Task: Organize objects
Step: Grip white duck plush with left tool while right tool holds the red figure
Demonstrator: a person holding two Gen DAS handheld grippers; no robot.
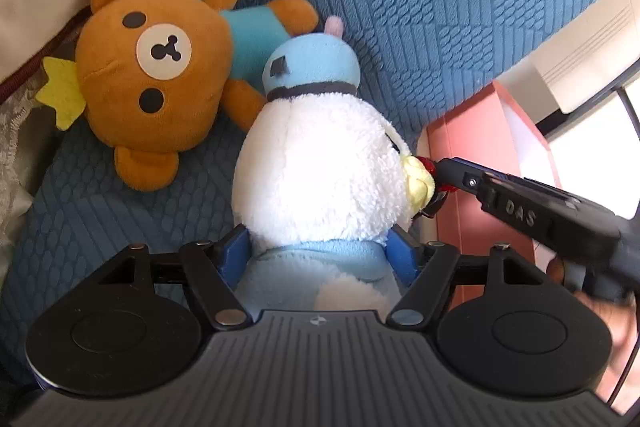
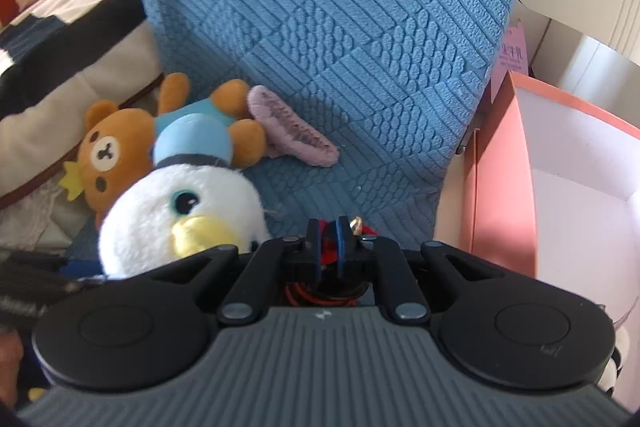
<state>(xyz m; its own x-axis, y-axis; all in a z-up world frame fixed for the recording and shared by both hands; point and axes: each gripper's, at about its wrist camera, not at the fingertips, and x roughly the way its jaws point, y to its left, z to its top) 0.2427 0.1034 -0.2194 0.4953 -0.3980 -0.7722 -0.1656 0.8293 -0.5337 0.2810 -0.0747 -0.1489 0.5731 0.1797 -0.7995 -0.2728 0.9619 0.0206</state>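
Observation:
A white plush bird (image 1: 320,167) with a light-blue hat and yellow beak stands upright on the blue sofa. My left gripper (image 1: 320,251) is shut on its blue-collared body, one blue finger (image 1: 236,259) on each side. My right gripper (image 1: 440,175) reaches in from the right, its tip beside the beak. In the right wrist view that gripper (image 2: 326,227) is shut on a red cord ornament (image 2: 328,251) with a small gold bell (image 2: 355,224). The bird (image 2: 160,219) sits to its left. A brown plush bear (image 1: 160,75) in a blue shirt lies behind the bird.
A pink box (image 2: 504,167) with a white inside stands open to the right of the sofa. A purple fuzzy item (image 2: 292,135) lies on the seat against the blue textured backrest (image 2: 360,27). Striped bedding (image 2: 60,7) is piled at the left.

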